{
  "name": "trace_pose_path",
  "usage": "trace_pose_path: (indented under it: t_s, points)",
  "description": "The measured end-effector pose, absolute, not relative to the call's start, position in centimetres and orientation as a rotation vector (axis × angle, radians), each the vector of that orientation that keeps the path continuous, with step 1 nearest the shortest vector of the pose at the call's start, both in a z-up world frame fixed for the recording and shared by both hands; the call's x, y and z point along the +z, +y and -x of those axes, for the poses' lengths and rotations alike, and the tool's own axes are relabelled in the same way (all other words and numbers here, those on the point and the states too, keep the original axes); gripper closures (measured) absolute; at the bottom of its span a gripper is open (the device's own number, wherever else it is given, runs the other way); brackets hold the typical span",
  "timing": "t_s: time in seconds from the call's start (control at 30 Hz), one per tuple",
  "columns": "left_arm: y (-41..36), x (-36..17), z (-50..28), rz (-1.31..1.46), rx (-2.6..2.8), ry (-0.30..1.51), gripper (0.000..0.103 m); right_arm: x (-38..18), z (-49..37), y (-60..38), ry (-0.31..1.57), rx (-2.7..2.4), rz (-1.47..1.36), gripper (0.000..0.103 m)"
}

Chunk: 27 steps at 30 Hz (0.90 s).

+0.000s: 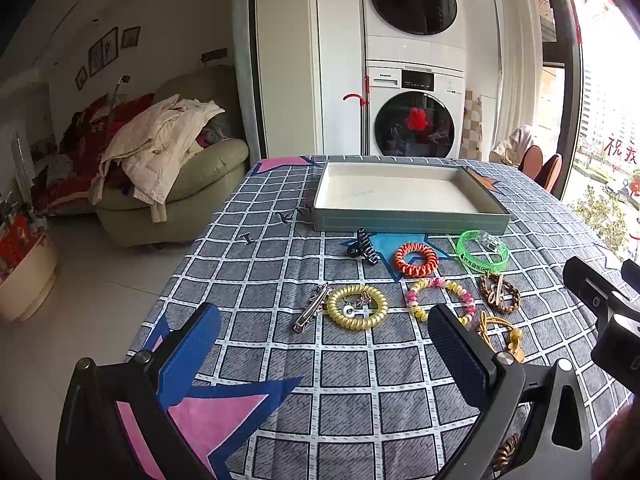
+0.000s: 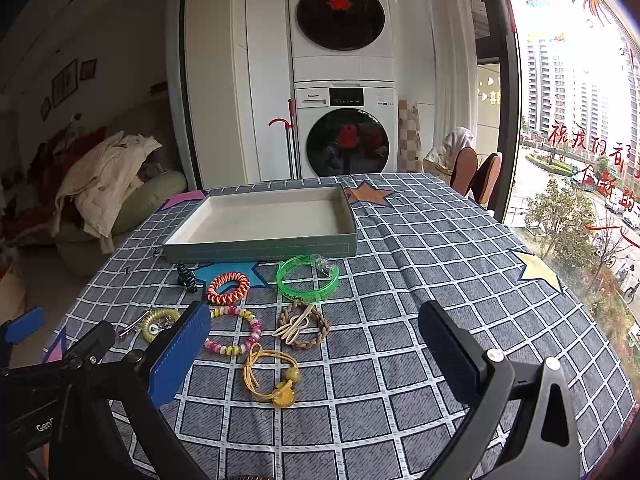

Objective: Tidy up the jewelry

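Note:
An empty grey tray (image 1: 408,222) (image 2: 260,249) with a white inside stands on the checked tablecloth. In front of it lie a black claw clip (image 1: 363,246) (image 2: 187,276), an orange coil tie (image 1: 415,259) (image 2: 228,287), a green bangle (image 1: 482,255) (image 2: 307,277), a yellow coil tie (image 1: 357,306) (image 2: 159,324), a silver barrette (image 1: 310,307), a pink-yellow bead bracelet (image 1: 440,300) (image 2: 234,330), a brown braided band (image 1: 500,292) (image 2: 302,325) and a yellow cord tie (image 1: 502,334) (image 2: 272,374). My left gripper (image 1: 326,350) is open and empty above the cloth. My right gripper (image 2: 316,354) is open and empty over the yellow cord tie.
The table's left edge drops to the floor, with a sofa (image 1: 180,176) piled with clothes beyond. Stacked washing machines (image 1: 414,80) stand behind the table. Chairs (image 2: 476,176) and a window are at the right. The right gripper's body (image 1: 608,312) shows in the left wrist view.

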<state>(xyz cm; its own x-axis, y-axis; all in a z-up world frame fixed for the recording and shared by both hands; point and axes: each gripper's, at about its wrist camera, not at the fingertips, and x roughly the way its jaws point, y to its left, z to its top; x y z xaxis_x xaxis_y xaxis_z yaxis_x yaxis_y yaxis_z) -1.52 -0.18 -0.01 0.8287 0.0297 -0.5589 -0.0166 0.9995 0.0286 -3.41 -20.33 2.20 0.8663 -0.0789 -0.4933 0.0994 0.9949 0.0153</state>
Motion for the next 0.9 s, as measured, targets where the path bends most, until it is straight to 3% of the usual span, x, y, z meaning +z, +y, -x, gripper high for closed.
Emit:
trace_pose_path:
  t_s: [0.9]
  points:
    - [-0.14,-0.07,1.34,-0.013,0.024,0.618,0.000,2.00,3.66,-20.36,0.515,-0.093,-0.042,0.000]
